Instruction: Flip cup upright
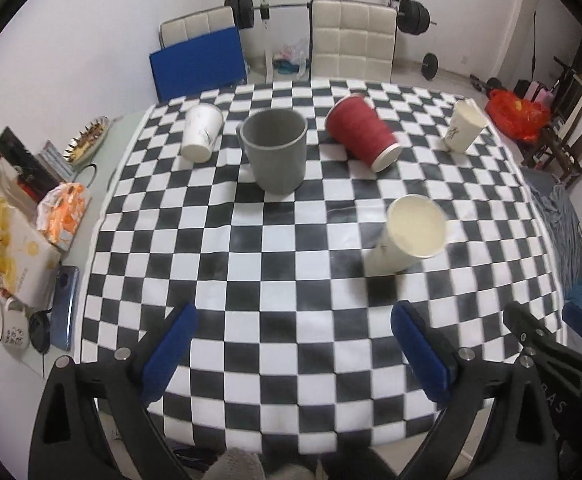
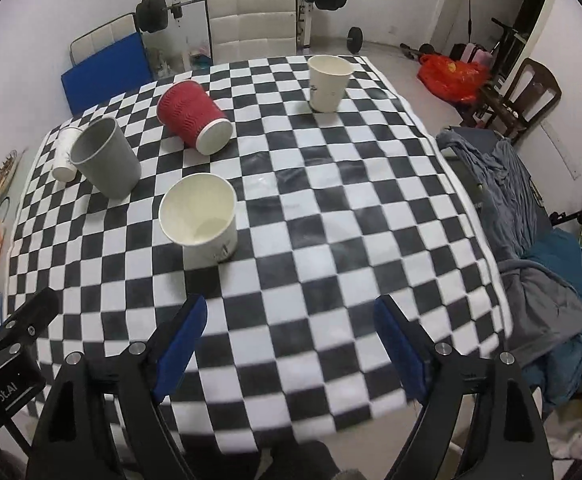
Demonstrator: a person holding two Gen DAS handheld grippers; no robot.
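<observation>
A red ribbed paper cup point(image 1: 361, 131) point(image 2: 193, 116) lies on its side on the checkered tablecloth point(image 1: 291, 264) point(image 2: 331, 208), its white rim toward me. A grey cup point(image 1: 275, 150) point(image 2: 105, 156) stands upright. A white paper cup point(image 1: 411, 236) point(image 2: 201, 220) stands upright in the middle. Another white cup point(image 1: 463, 126) point(image 2: 327, 82) stands upright at the far right. A small white cup point(image 1: 201, 132) point(image 2: 65, 152) at the far left sits bottom up. My left gripper point(image 1: 293, 344) and right gripper point(image 2: 289, 340) are both open and empty, above the near table edge.
Snack bags point(image 1: 65, 216), a phone point(image 1: 65, 312) and a mug point(image 1: 11, 326) crowd the table's left side. White chairs point(image 1: 353, 42) point(image 2: 253, 16) and a barbell rack stand behind the table. Grey and blue clothes point(image 2: 531, 240) are heaped at the right.
</observation>
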